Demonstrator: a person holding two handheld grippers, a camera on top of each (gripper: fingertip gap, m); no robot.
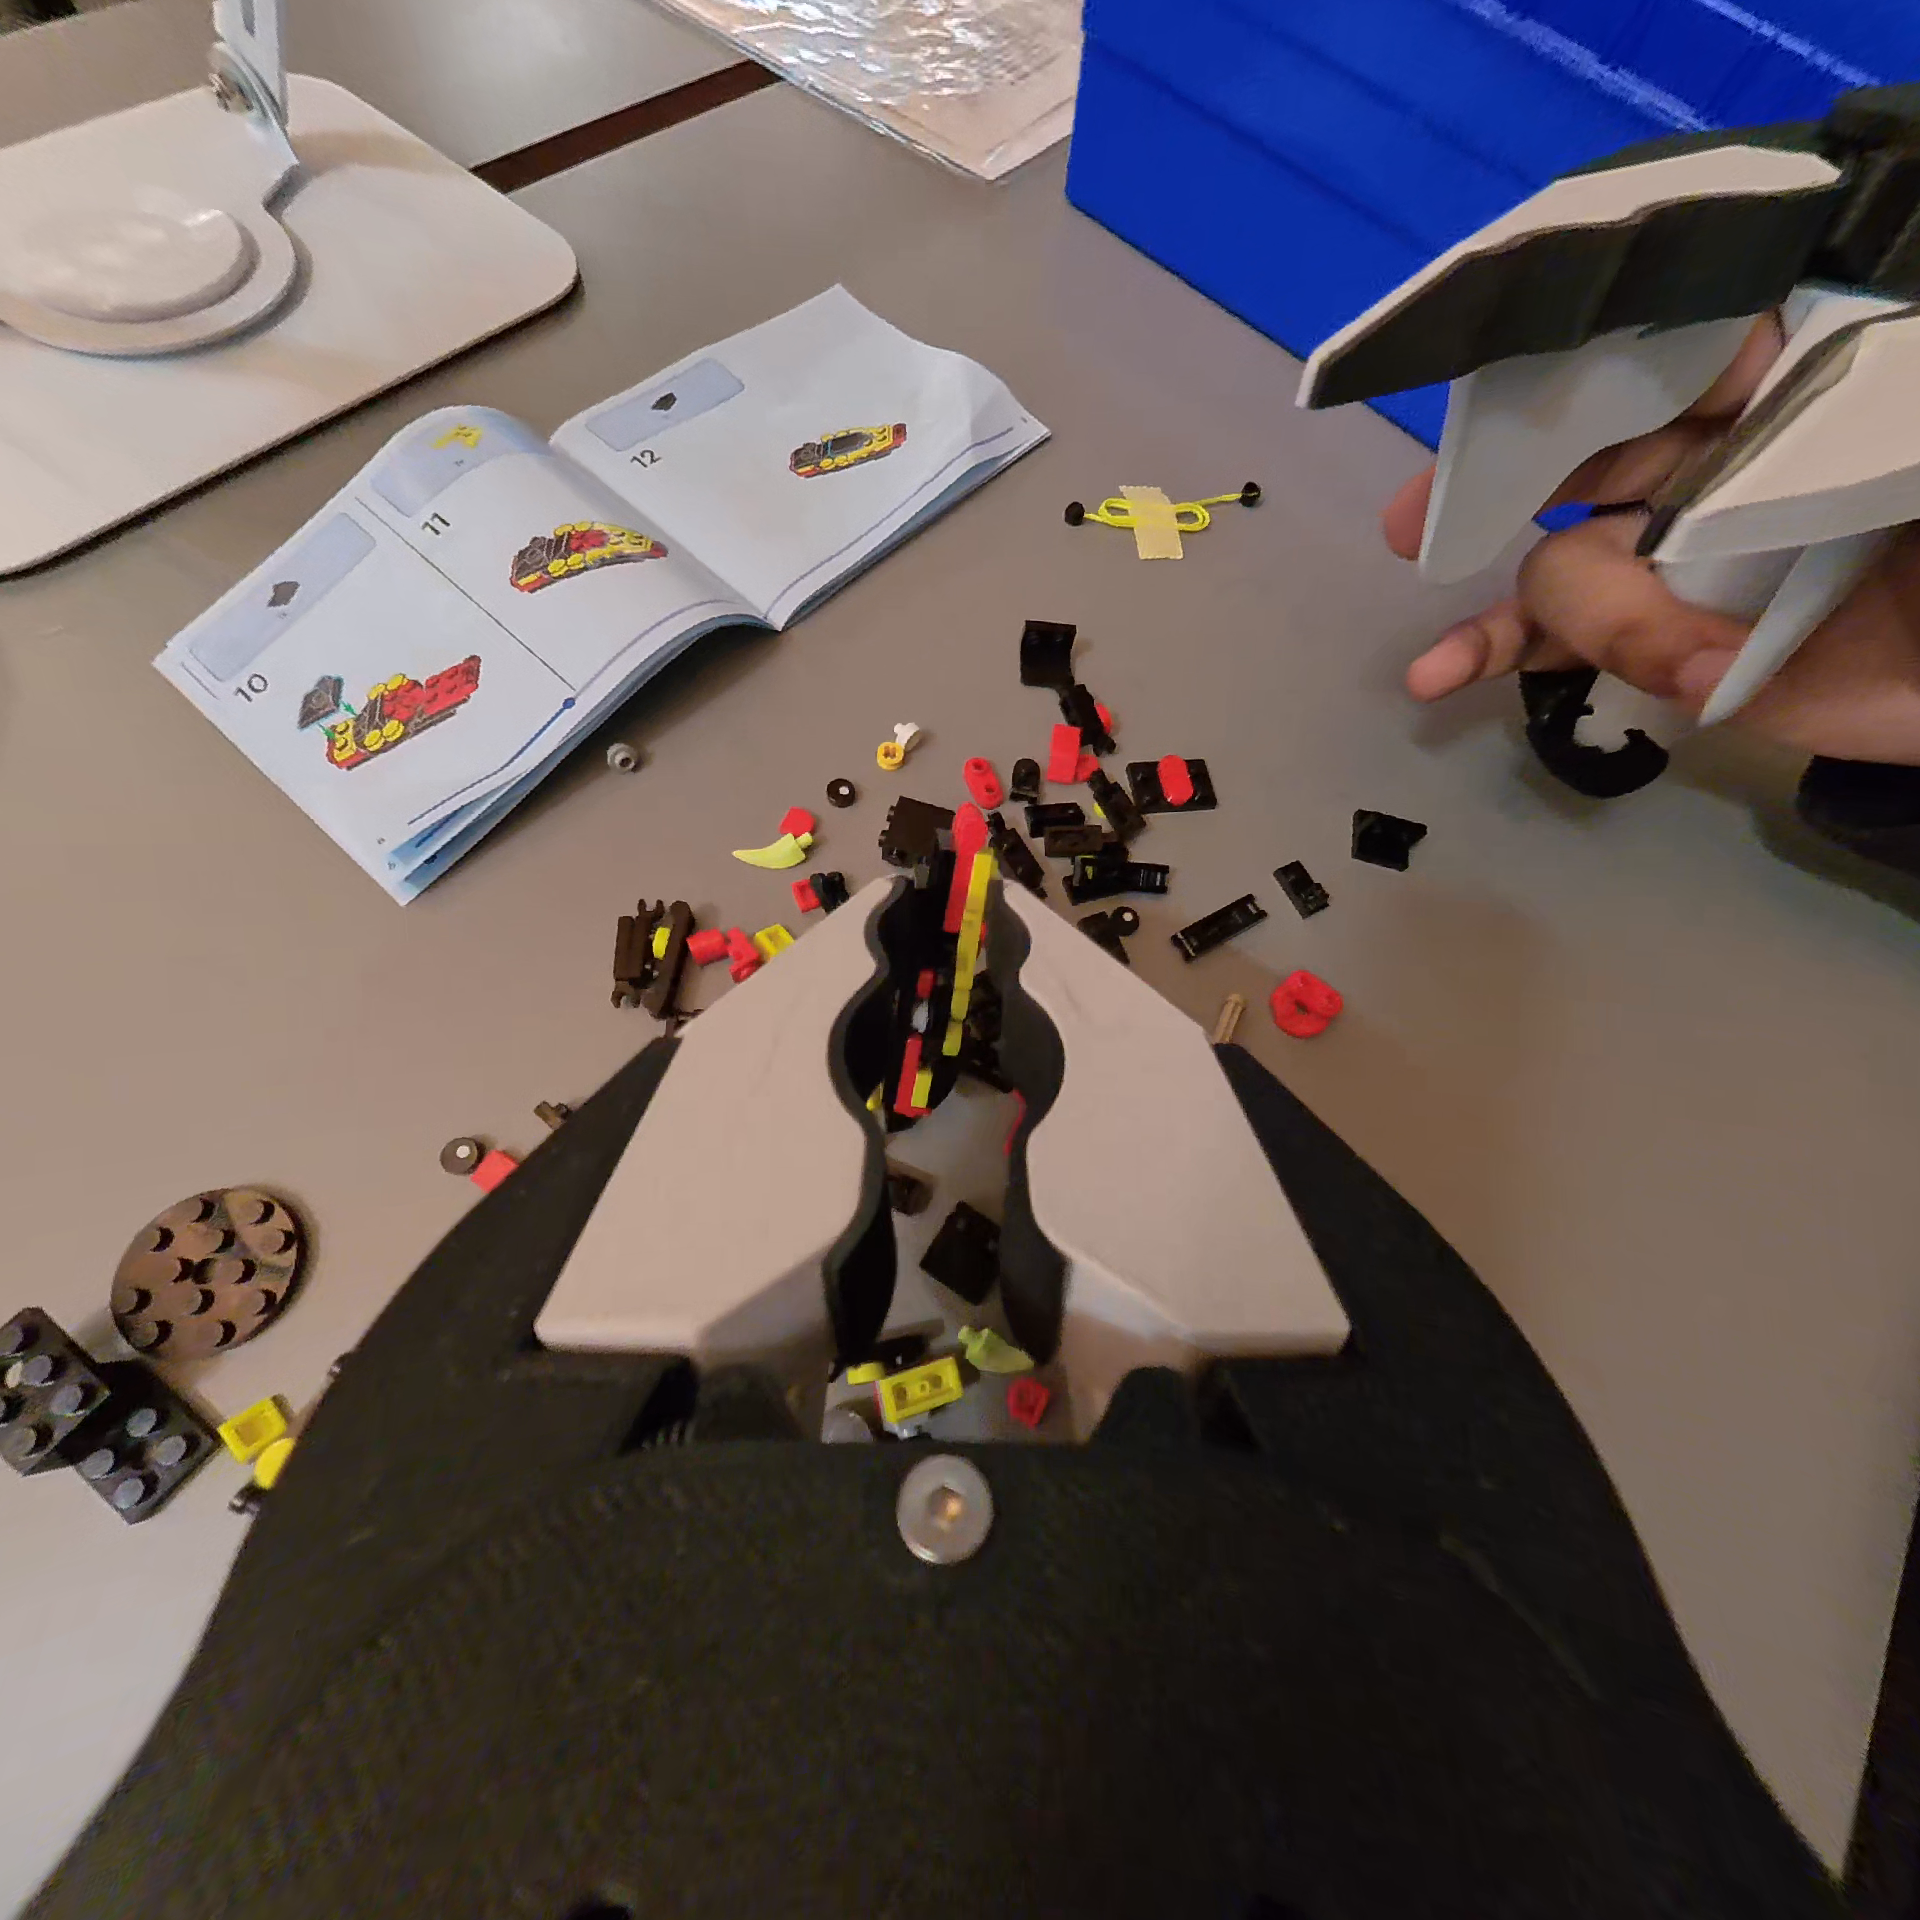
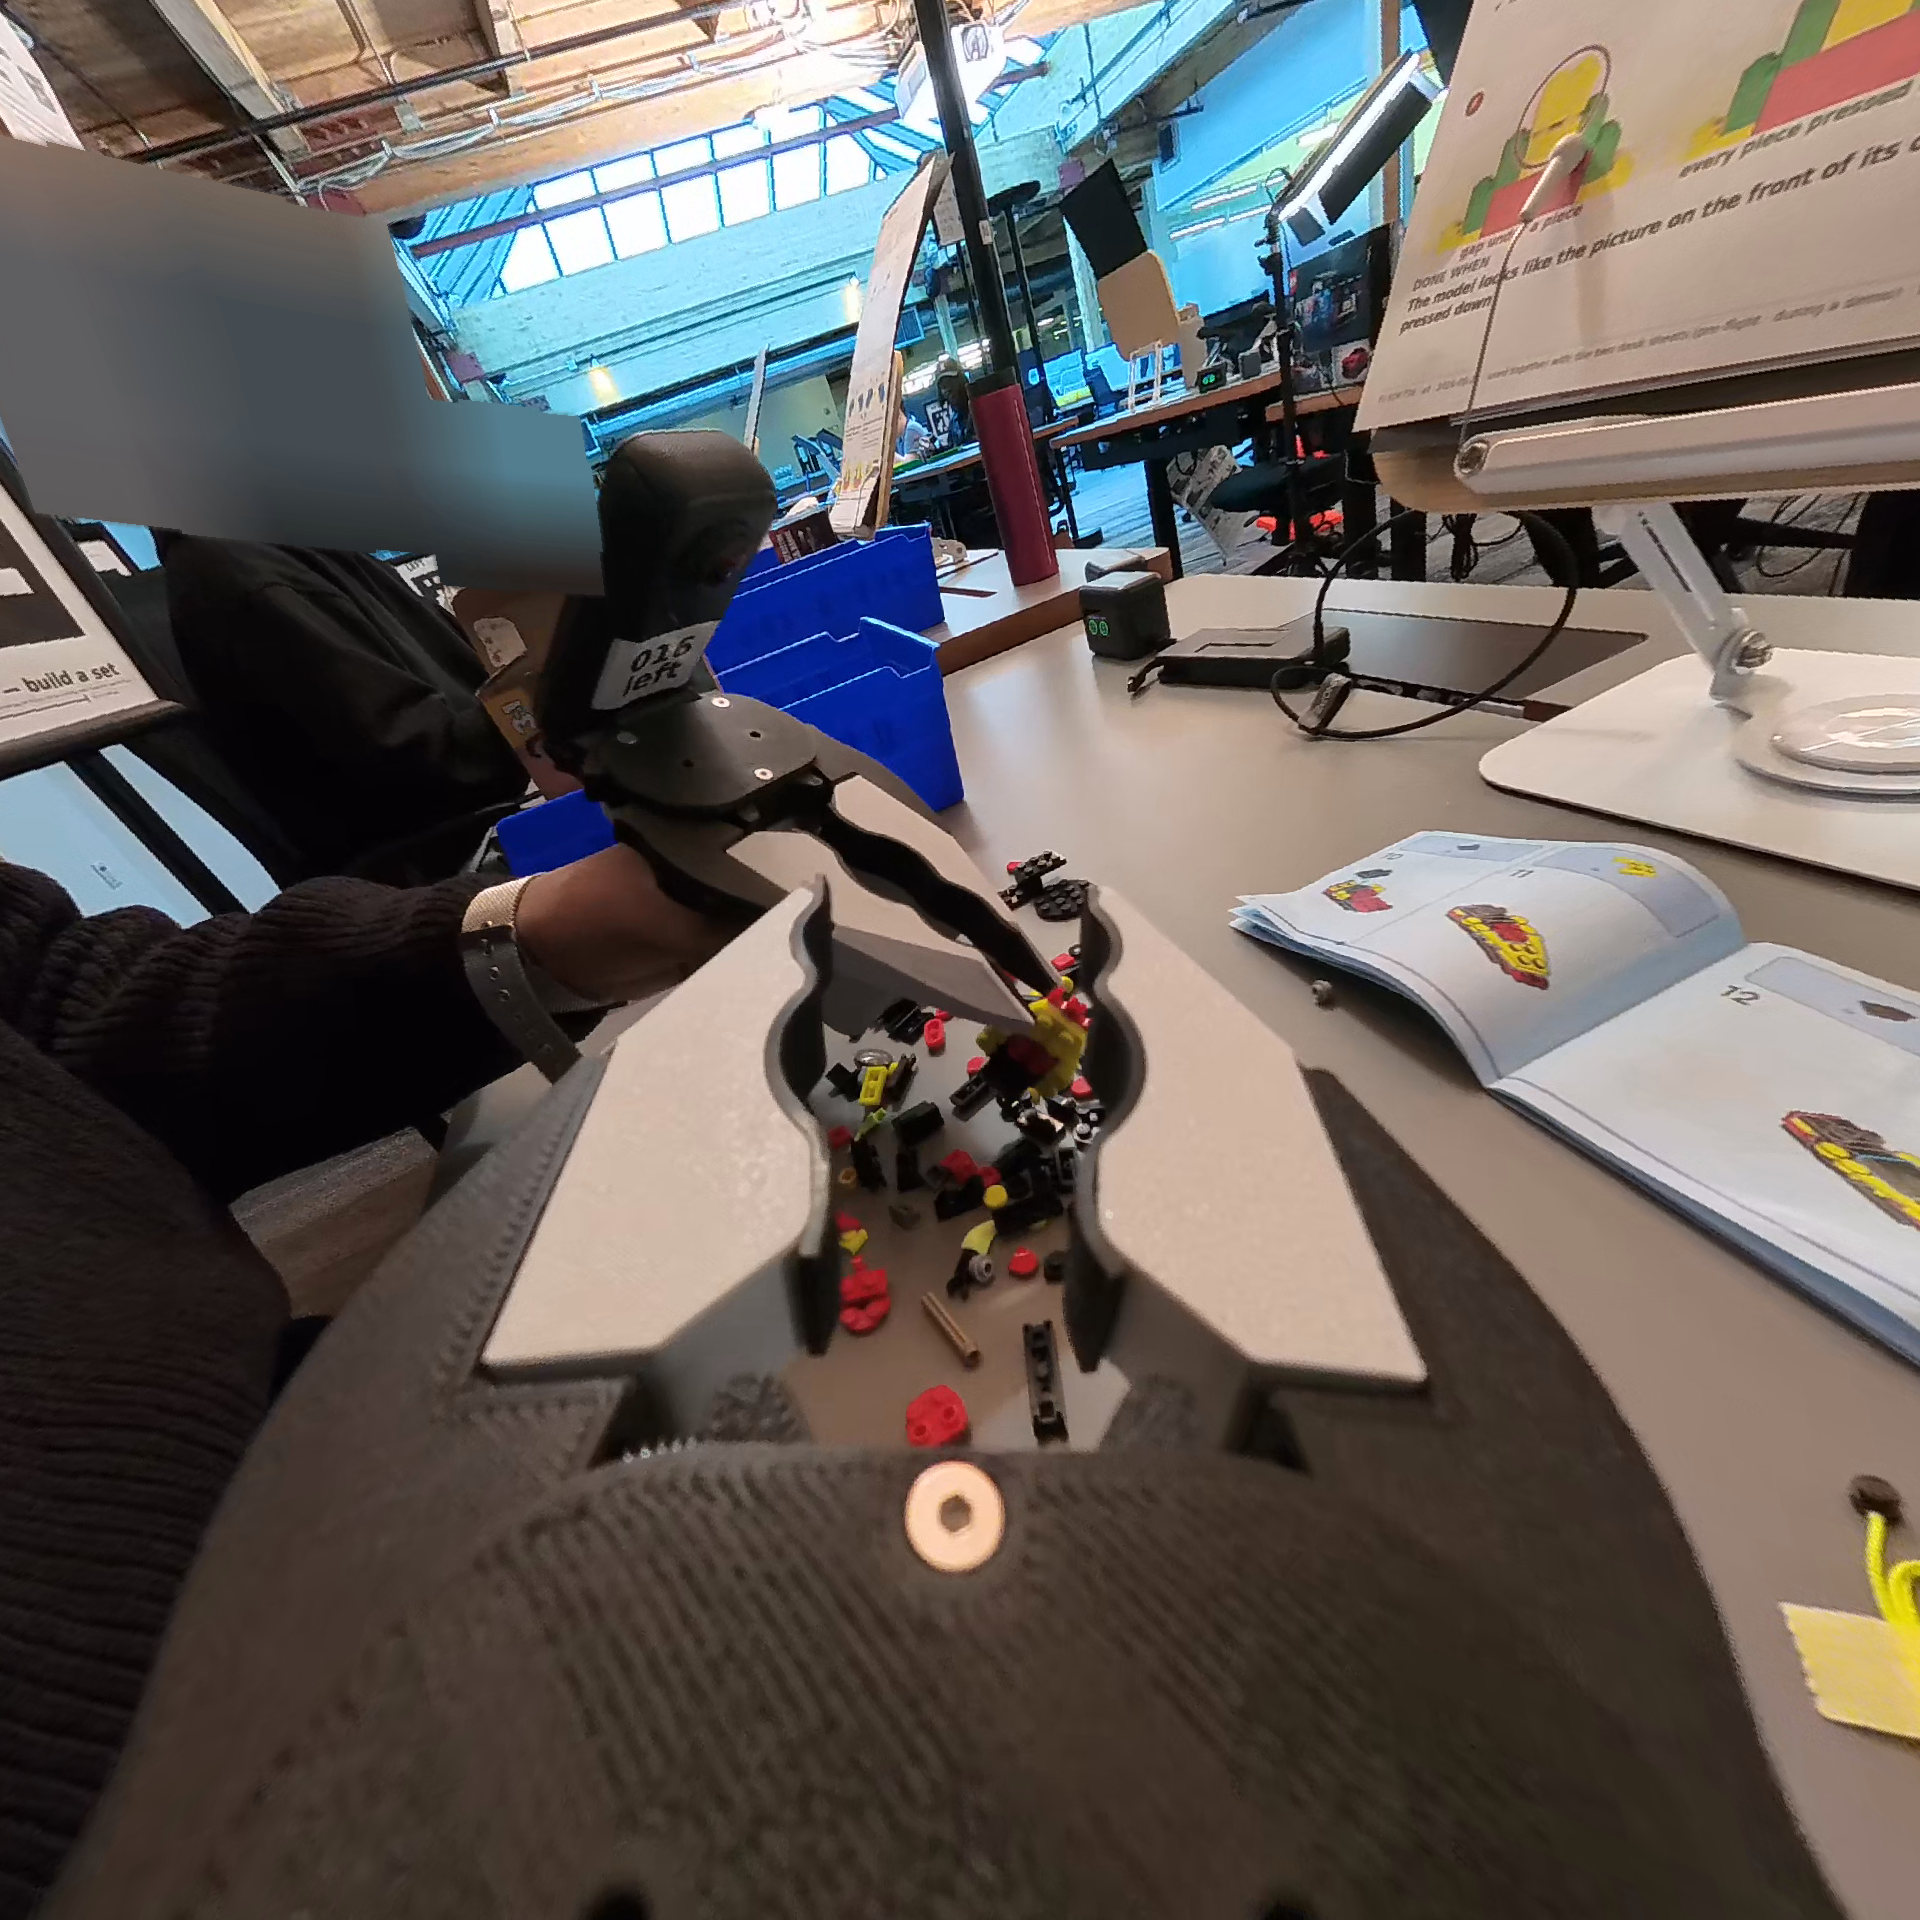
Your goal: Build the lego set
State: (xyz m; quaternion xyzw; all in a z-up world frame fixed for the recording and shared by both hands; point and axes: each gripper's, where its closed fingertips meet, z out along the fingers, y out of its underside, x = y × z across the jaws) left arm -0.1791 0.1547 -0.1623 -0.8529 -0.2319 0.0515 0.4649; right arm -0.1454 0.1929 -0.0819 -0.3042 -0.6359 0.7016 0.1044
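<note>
Left wrist view: your left hand-held gripper (image 1: pixel 951 914) is clamped on a partly built model (image 1: pixel 961 966), a thin red, yellow and black sub-assembly held edge-on above the worktop (image 1: pixel 727 208). The instruction booklet (image 1: pixel 582 582) lies open beyond it, showing middle build steps, so you look roughly mid-build, not near the end. Lots is left: a loose pile of small bricks (image 1: pixel 1081 821) sits just past the fingertips, a round studded plate (image 1: pixel 208 1273) and black plates (image 1: pixel 83 1403) lie at lower left, and a yellow string piece (image 1: pixel 1164 511) with tape is near the blue bin (image 1: pixel 1351 156). Your right hand-held gripper (image 1: pixel 1371 457) hangs at the upper right, well apart from the pile, with your hand (image 1: pixel 1621 613) on it; nothing visible between its fingers. Right wrist view: the right hand-held gripper (image 2: pixel 951 935) is spread apart and empty, aimed down at the loose bricks (image 2: pixel 966 1174). The left hand-held gripper (image 2: pixel 1039 1003) comes in from the left, pinching the model (image 2: pixel 1049 1029) at its tip above the pile. The booklet (image 2: pixel 1558 997) lies to the right. Judgement: the next piece isn't picked yet.
</note>
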